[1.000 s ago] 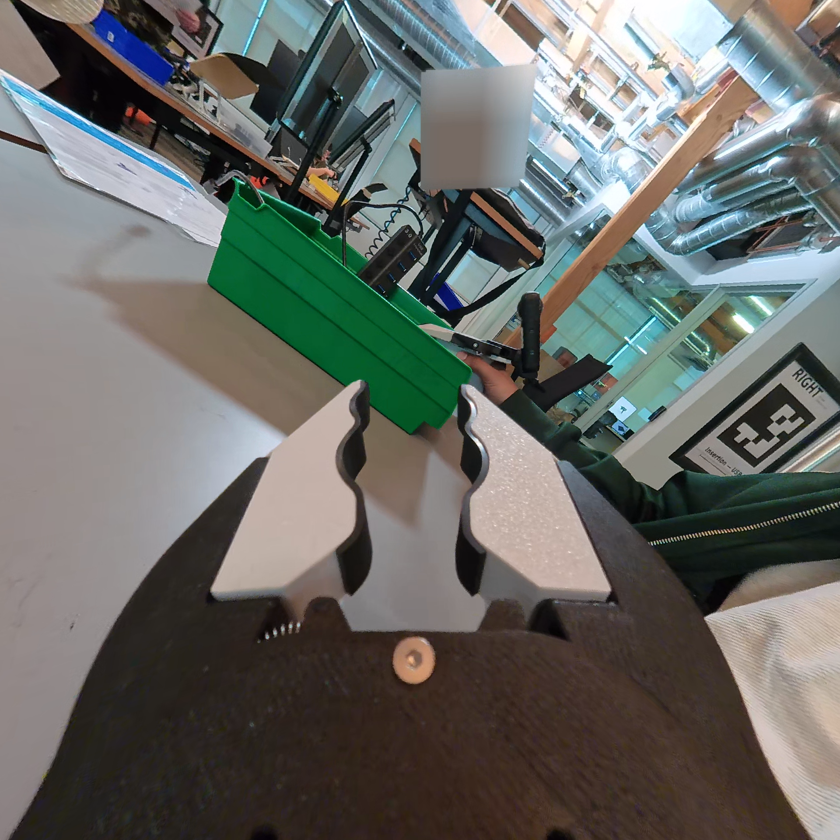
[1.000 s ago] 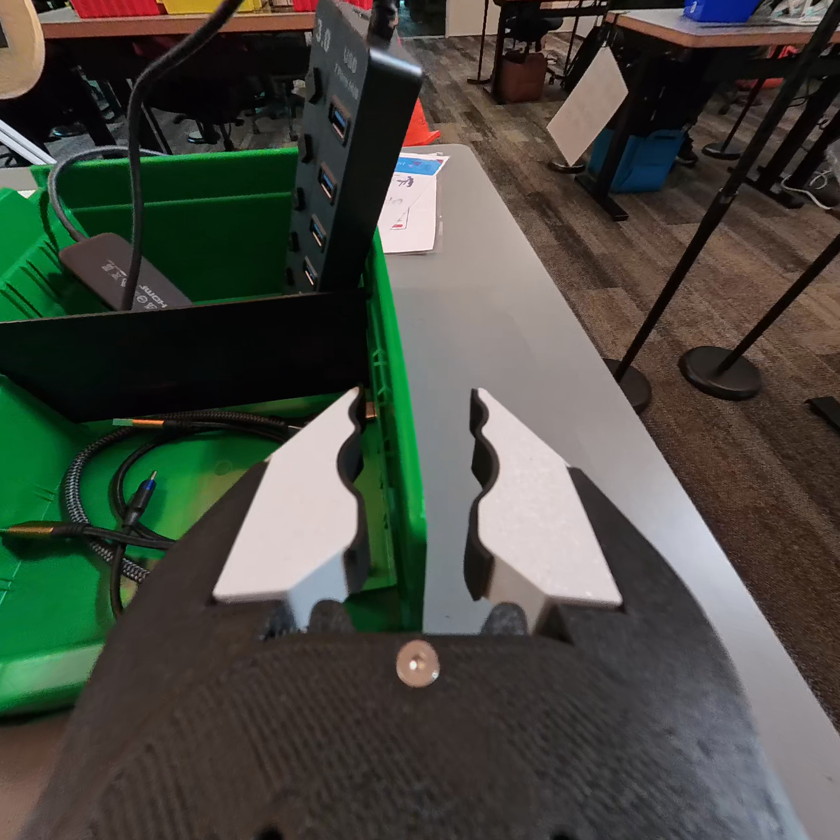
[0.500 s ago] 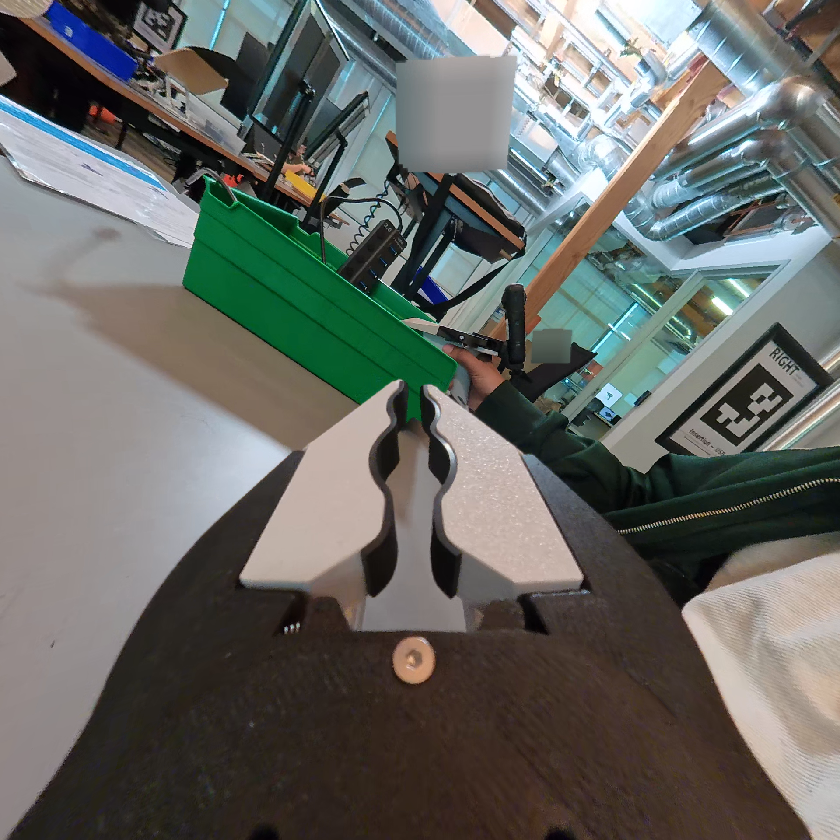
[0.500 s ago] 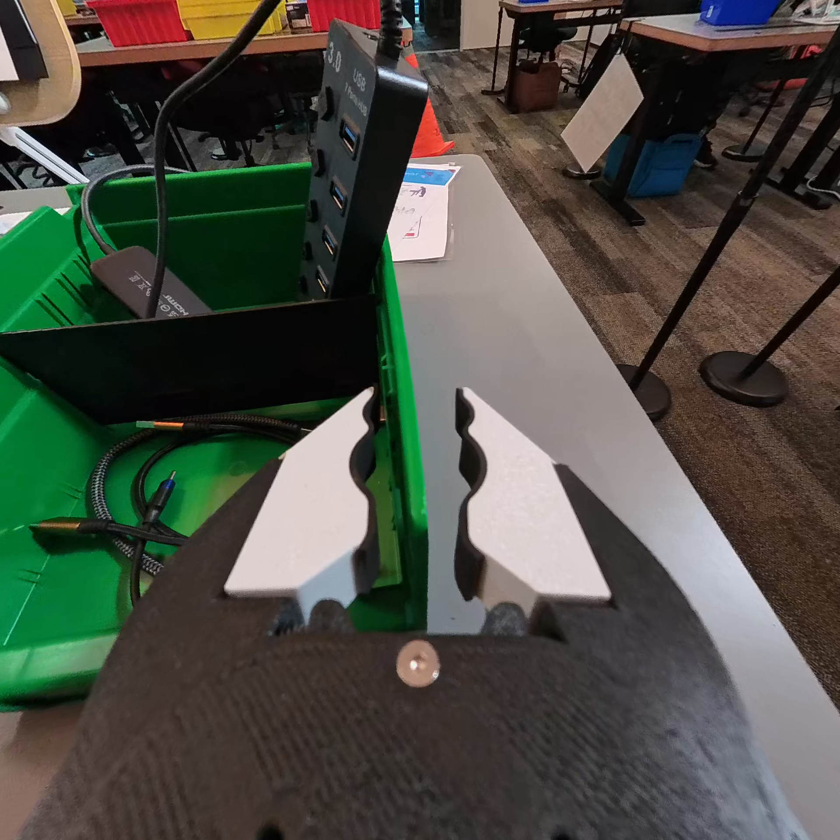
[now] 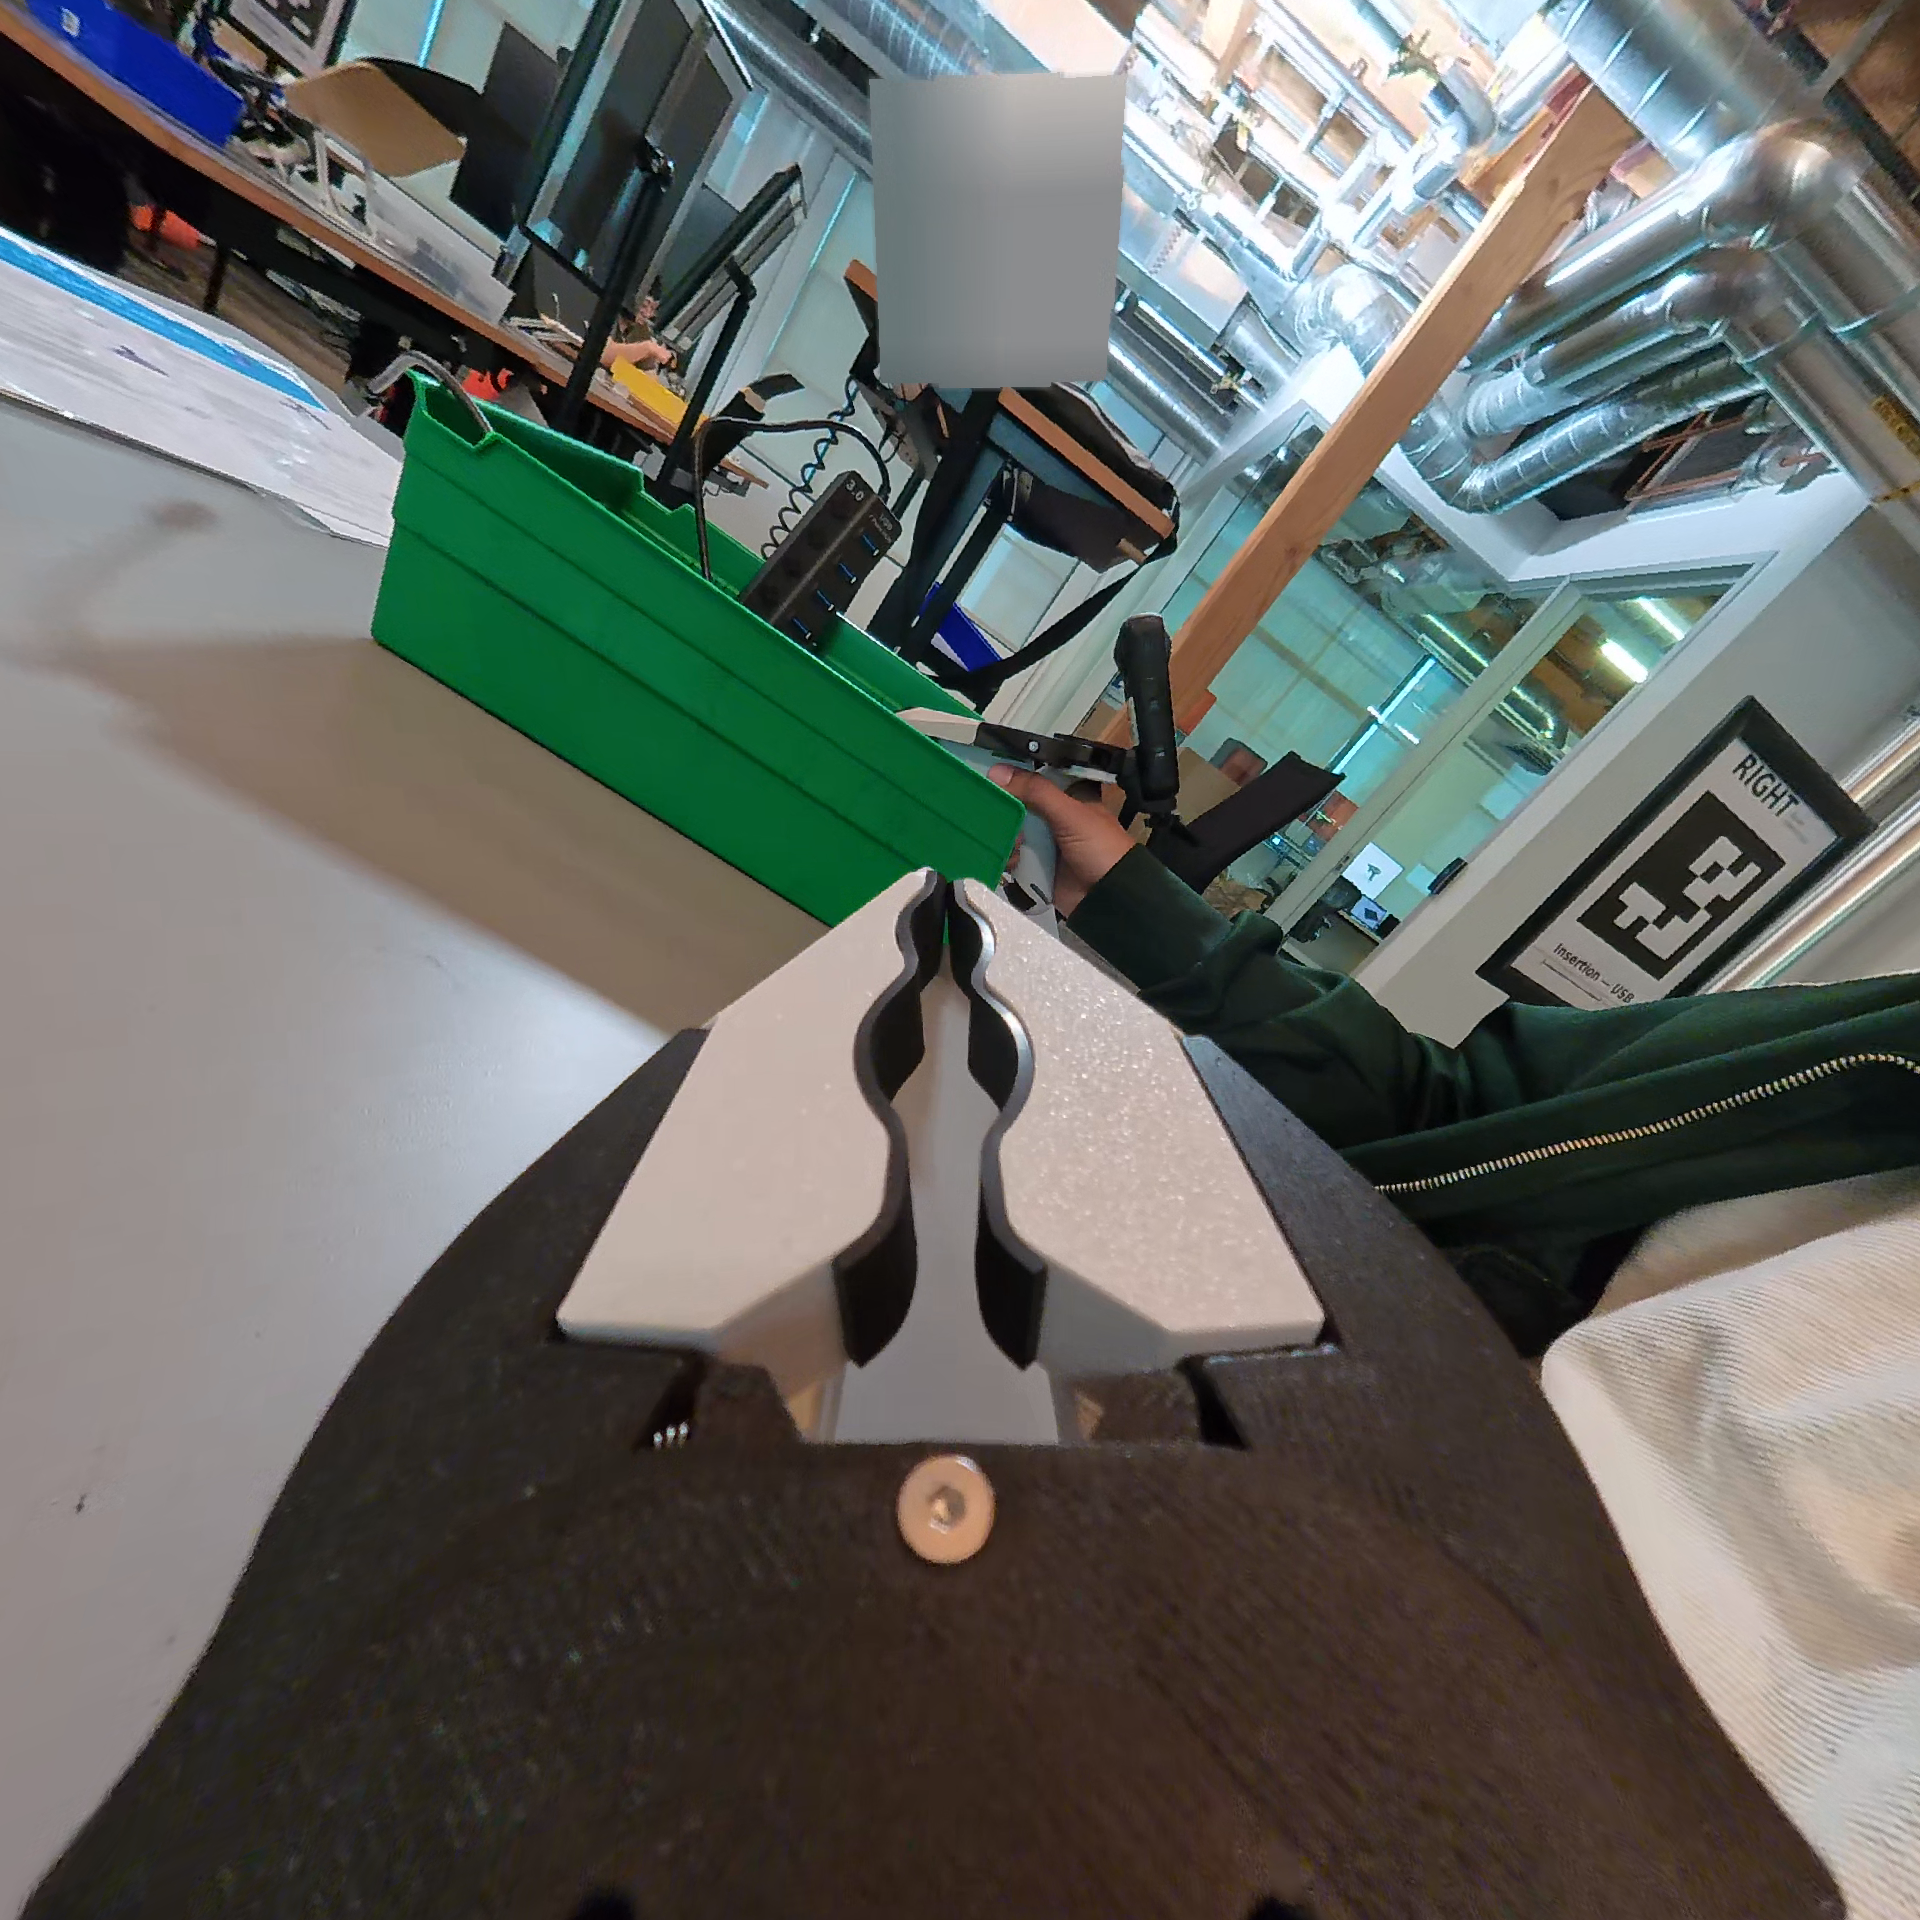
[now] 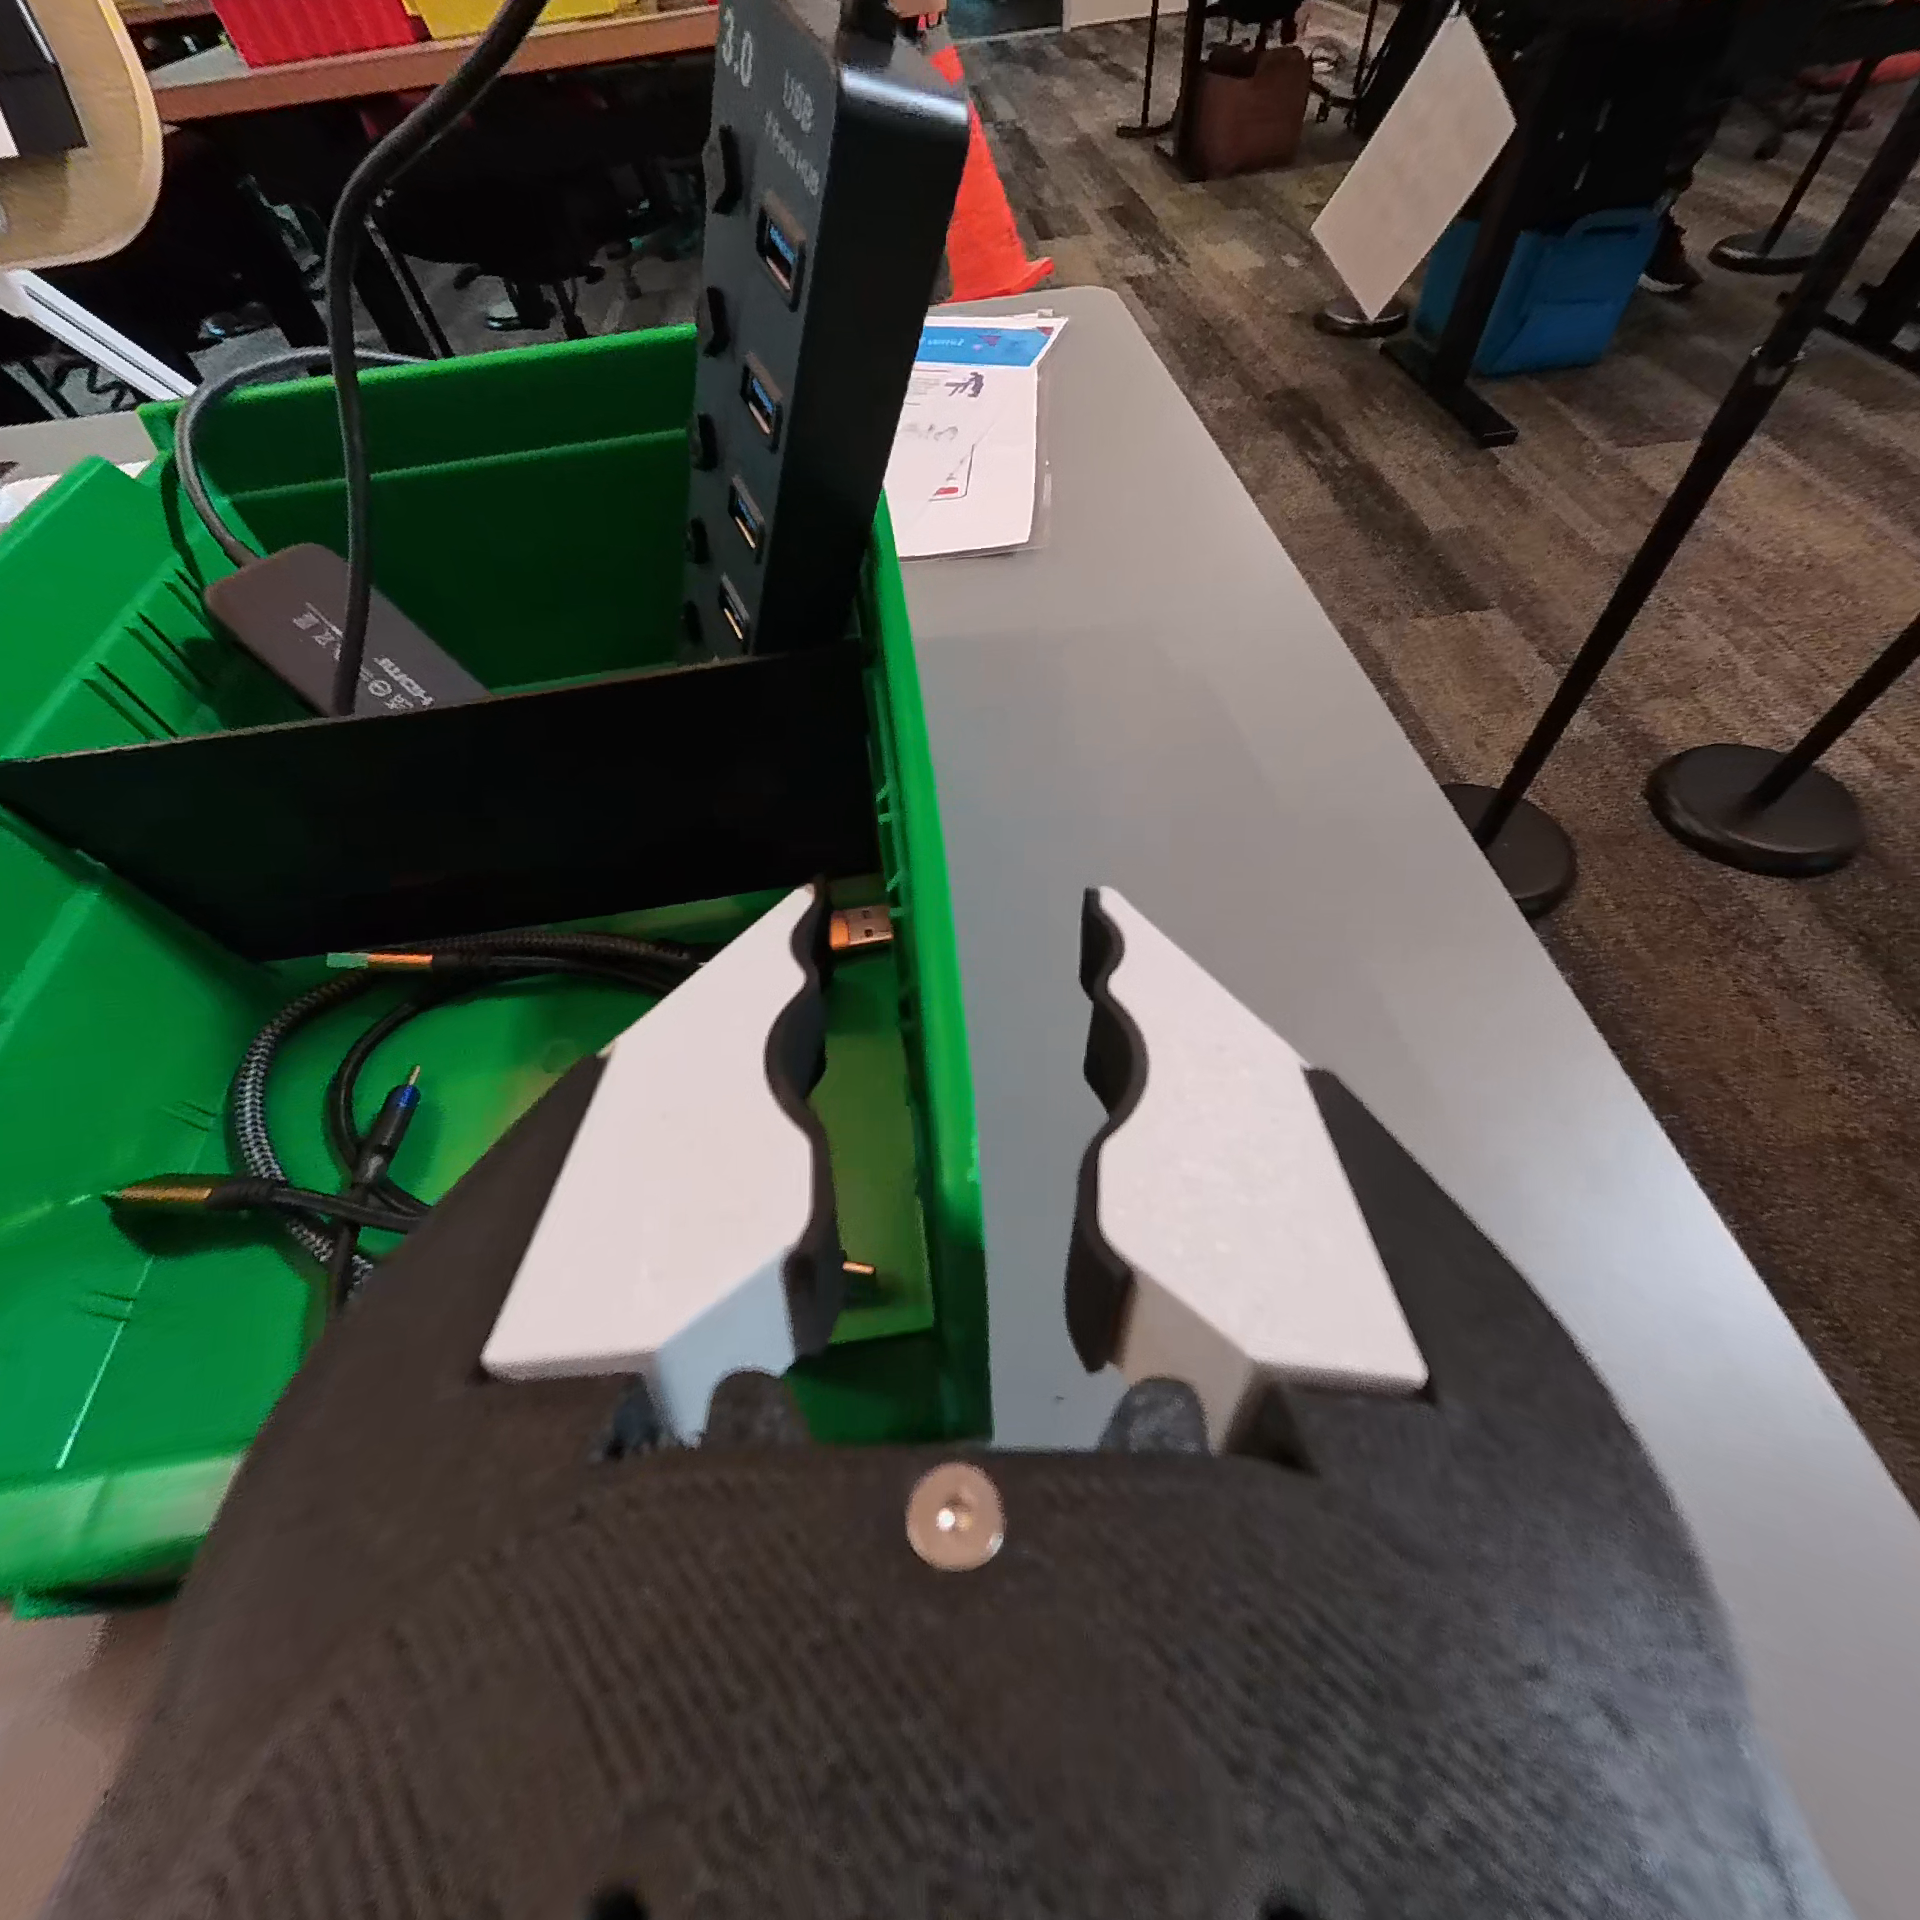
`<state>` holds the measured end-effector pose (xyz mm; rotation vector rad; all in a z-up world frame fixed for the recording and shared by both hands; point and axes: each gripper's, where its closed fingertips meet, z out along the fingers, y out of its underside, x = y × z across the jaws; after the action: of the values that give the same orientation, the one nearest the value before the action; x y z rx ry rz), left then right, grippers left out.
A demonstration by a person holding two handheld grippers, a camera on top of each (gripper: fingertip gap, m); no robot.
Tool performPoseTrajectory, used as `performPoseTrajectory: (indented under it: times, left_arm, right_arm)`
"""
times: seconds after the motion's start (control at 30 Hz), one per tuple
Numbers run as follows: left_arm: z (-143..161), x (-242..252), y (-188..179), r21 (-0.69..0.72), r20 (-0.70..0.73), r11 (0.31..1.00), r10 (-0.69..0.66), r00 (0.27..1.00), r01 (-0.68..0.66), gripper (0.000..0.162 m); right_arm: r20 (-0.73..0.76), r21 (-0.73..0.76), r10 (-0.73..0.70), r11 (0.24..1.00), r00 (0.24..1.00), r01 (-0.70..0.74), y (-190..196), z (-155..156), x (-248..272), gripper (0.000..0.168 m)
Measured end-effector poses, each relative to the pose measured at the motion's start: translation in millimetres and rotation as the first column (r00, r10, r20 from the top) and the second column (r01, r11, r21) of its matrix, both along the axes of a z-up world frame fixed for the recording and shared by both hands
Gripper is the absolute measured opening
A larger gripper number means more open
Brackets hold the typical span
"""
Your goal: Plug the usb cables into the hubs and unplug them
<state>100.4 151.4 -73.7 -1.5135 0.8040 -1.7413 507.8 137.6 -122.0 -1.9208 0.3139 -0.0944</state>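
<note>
A green bin (image 6: 940,1039) stands on the grey table. A tall black USB hub (image 6: 821,343) leans upright in its far compartment, beside a flat dark hub (image 6: 332,634) with a black cord. A black divider (image 6: 468,800) splits the bin. Braided USB cables (image 6: 343,1049) lie in the near compartment, one gold plug (image 6: 860,925) by the right wall. My right gripper (image 6: 951,904) is open and empty, straddling the bin's right wall. My left gripper (image 5: 940,883) is shut and empty, low over the table, short of the bin (image 5: 665,675). The hub (image 5: 831,566) sticks up there.
A printed sheet (image 6: 971,436) lies on the table beyond the bin, another at the far left in the left wrist view (image 5: 156,374). Black stanchion bases (image 6: 1756,810) stand on the floor to the right. A person's green sleeve (image 5: 1455,1081) reaches toward the bin's near end.
My left gripper has closed from open to fully shut. My right gripper narrowed, then opened wide again, staying over the bin's right wall.
</note>
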Motion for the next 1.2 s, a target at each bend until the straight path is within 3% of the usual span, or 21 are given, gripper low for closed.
performPoseTrajectory:
  times: [0.87,1.2]
  left_arm:
    - [-0.5,1.2,0.0,-0.015,0.006,1.000,-0.002,1.000,0.002,0.015]
    - [-1.7,2.4,-0.5,-0.021,0.003,1.000,-0.007,1.000,0.007,0.016]
  right_arm:
    - [-0.081,0.018,0.093,0.996,0.992,-0.091,7.1,-5.0,-13.6,0.047]
    - [-0.100,-0.030,0.111,0.993,0.989,-0.115,12.2,-17.7,-15.3,0.029]
